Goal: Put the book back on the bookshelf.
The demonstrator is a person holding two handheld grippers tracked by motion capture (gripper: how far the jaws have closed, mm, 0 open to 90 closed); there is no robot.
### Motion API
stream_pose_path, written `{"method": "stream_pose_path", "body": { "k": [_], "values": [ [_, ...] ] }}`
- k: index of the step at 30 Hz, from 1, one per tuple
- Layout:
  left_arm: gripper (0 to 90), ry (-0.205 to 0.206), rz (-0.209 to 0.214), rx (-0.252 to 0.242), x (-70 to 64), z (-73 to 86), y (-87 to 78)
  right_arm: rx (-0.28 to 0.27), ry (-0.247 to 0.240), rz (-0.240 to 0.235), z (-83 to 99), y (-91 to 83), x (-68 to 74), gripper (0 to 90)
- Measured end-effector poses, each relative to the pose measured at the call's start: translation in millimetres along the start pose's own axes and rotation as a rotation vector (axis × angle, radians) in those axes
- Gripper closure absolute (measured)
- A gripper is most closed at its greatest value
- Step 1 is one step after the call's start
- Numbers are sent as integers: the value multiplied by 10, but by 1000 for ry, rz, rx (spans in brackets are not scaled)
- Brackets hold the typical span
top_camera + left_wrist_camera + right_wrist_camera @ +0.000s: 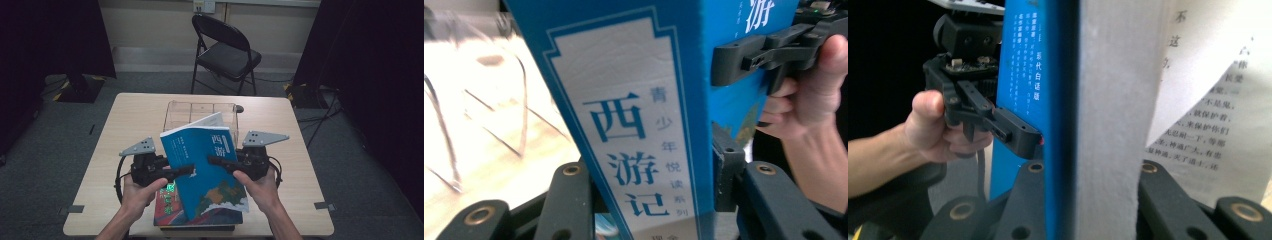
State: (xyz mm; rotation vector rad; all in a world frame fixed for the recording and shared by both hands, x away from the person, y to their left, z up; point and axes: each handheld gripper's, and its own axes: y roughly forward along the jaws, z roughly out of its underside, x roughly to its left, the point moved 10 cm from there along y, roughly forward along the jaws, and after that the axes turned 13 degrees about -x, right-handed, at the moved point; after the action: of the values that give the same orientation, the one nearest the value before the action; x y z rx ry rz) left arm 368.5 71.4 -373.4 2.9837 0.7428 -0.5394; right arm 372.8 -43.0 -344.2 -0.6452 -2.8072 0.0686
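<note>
Together, the left gripper point(186, 170) and right gripper point(216, 161) fingers clamp the blue book point(205, 167) from opposite edges.

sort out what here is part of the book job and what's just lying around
In the job:
blue book, held up off the table
left gripper, shut on its spine edge
right gripper, shut on its page edge
clear divided box behind it

Lying about:
red book
folding chair

Blue book point(202, 165) (white spine label, Chinese title) is held up tilted over the table, pages fanning slightly open.
</note>
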Motion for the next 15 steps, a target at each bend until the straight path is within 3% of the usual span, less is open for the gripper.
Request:
{"method": "stream_pose_path", "body": {
  "k": [5, 6, 9, 11, 15],
  "values": [
    [595, 67, 0, -39, 3, -249, -7, -109, -38, 17, -192, 11, 14, 789],
    [597, 116, -11, -29, -8, -265, -18, -126, -42, 10, -211, 14, 14, 789],
    [605, 181, -37, 4, -20, -158, -30, -104, -52, -2, -127, 21, -4, 785],
    [614, 167, -33, -12, 10, -68, -51, -52, -64, 9, -3, 43, -28, 778],
    [612, 159, -25, -40, 1, -40, -120, -33, -96, 2, 30, 87, 56, 780]
  ]
}}
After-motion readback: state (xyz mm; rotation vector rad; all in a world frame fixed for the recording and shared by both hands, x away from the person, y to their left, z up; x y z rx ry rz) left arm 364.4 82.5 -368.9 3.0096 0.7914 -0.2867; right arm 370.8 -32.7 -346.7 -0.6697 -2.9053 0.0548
